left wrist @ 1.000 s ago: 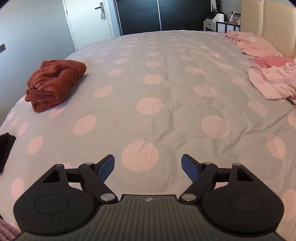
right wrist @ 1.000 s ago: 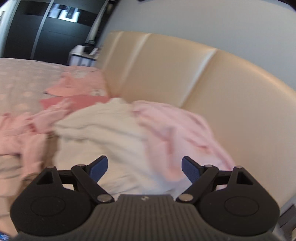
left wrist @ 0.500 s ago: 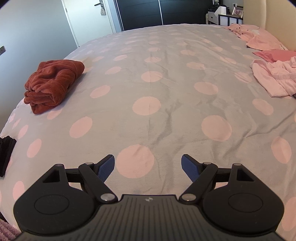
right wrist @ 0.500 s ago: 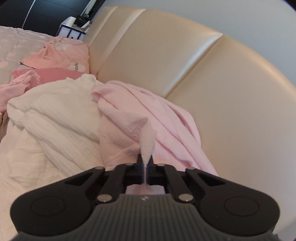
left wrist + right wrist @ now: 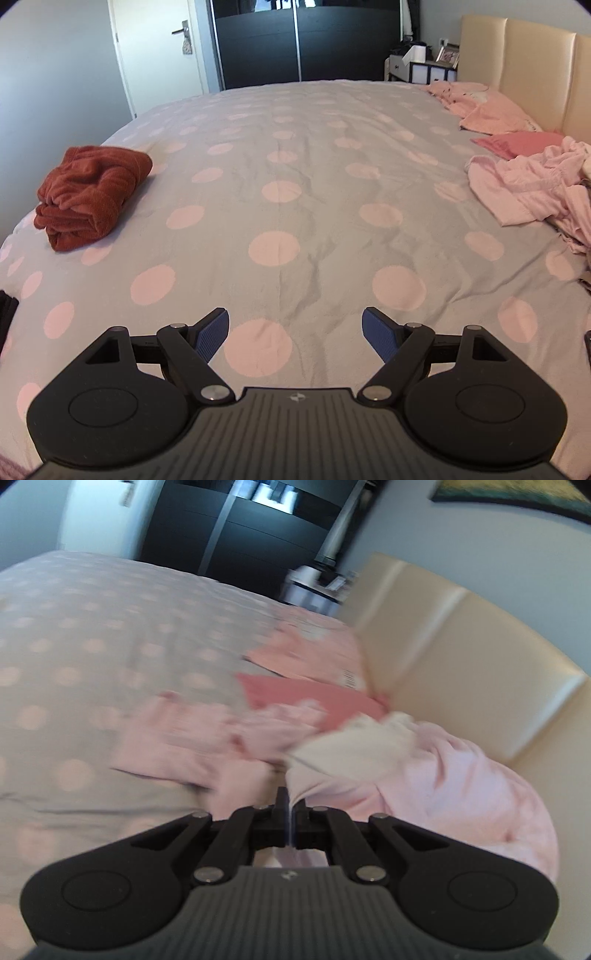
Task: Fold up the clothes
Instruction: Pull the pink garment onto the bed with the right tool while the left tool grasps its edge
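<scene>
The bed (image 5: pixel 295 206) fills most of what I see, its grey cover dotted with pale pink circles, wrinkled but bare across the middle. Along its right side stands the cream padded headboard (image 5: pixel 461 657). Against that headboard lies the heap of unfolded clothes (image 5: pixel 532 192): light pink pieces, a white one (image 5: pixel 351 746) and a deeper coral one (image 5: pixel 314 698), all tumbled together, with a flat pink garment (image 5: pixel 491 114) further up the bed. Near the bed's left edge, well apart from the heap, sits a rust-red garment (image 5: pixel 92 195) already folded into a thick bundle. No basket or bin shows in either view; everything rests straight on the cover.

My right gripper (image 5: pixel 290 812) is pinched fully together on a fold of the pale pink garment (image 5: pixel 461 790) at the near end of the heap, the cloth rising taut from between the pads. This view is blurred.

My left gripper (image 5: pixel 295 332) hangs over the bare cover, its blue pads (image 5: pixel 212 334) spread wide with nothing between them.
</scene>
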`<action>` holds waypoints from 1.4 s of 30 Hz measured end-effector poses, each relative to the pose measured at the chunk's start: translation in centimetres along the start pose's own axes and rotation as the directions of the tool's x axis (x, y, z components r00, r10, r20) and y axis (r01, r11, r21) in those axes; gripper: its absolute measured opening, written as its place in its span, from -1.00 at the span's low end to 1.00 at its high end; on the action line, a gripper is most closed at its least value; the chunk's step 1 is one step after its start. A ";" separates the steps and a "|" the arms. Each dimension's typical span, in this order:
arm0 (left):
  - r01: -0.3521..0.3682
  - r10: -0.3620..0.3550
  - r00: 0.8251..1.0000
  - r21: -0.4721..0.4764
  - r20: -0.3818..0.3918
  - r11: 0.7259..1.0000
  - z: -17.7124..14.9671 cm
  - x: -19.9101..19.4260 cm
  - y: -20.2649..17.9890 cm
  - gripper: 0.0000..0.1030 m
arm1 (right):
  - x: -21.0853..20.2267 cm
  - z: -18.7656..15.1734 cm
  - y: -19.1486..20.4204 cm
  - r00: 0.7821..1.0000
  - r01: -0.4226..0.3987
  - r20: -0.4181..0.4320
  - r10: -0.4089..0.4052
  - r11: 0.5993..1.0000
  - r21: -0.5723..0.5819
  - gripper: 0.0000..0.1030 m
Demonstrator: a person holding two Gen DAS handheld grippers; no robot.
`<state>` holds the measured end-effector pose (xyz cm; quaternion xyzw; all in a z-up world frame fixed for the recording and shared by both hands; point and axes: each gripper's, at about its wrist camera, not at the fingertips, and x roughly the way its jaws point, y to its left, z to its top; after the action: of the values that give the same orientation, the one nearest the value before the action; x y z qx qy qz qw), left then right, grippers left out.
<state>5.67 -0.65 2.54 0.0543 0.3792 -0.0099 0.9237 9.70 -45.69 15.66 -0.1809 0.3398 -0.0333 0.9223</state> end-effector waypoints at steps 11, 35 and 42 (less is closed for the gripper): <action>-0.018 0.018 0.996 -0.003 0.088 1.000 0.7 -3.7 3.9 0.54 | -11.2 6.2 23.6 0.718 -0.649 0.168 0.675 0.737 -0.187 -0.97; 0.164 -0.162 0.983 0.014 -0.086 0.986 -5.8 -0.1 4.0 0.54 | 0.8 -8.0 19.3 0.897 -0.408 -0.125 0.424 0.903 0.133 0.60; 0.224 -0.201 0.966 0.138 -0.160 0.965 -7.6 2.1 -0.9 0.05 | 4.7 -13.6 15.5 0.903 -0.273 -0.250 0.348 0.917 0.291 0.75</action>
<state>1.80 -0.69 -4.37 0.0854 0.4468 -0.1345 0.8804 3.61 -36.36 -2.29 0.0001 0.4921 0.0461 0.8693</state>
